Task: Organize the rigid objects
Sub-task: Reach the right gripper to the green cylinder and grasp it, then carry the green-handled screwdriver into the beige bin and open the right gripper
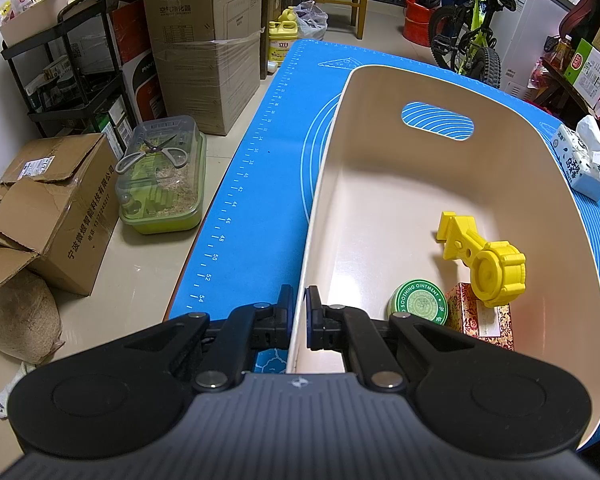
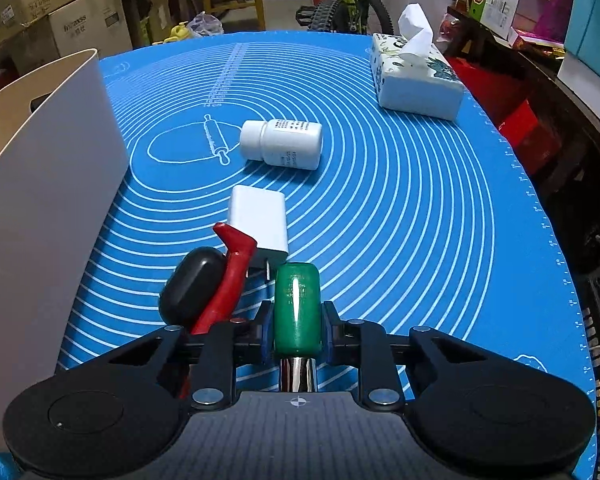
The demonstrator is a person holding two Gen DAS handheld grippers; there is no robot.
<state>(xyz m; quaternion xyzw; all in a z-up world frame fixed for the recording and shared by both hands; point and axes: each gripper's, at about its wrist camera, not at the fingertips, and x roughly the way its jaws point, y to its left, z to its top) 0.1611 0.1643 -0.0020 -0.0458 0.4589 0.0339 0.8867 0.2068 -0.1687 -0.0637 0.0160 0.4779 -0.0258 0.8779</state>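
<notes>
The left gripper (image 1: pixel 299 308) is clenched on the near wall of the cream bin (image 1: pixel 452 80), one finger outside, one inside. The bin stands on the blue mat (image 1: pixel 252 184) and holds a yellow tool (image 1: pixel 484 260), a green tin (image 1: pixel 420 303) and a patterned box (image 1: pixel 486 322) (all against its right side, the tool resting partly on the box).

The right gripper (image 2: pixel 296 330) grasps a green cylinder (image 2: pixel 297 308) with a chrome end (image 2: pixel 298 374), its pads pressed to both sides. Just left of it lie a red-handled tool (image 2: pixel 230 276) and a black case (image 2: pixel 190 286), touching each other. A white charger (image 2: pixel 258 222) lies just beyond, prongs toward the gripper, and a white bottle (image 2: pixel 282 144) rests on its side farther out. A tissue box (image 2: pixel 414 76) sits at the far right corner.
</notes>
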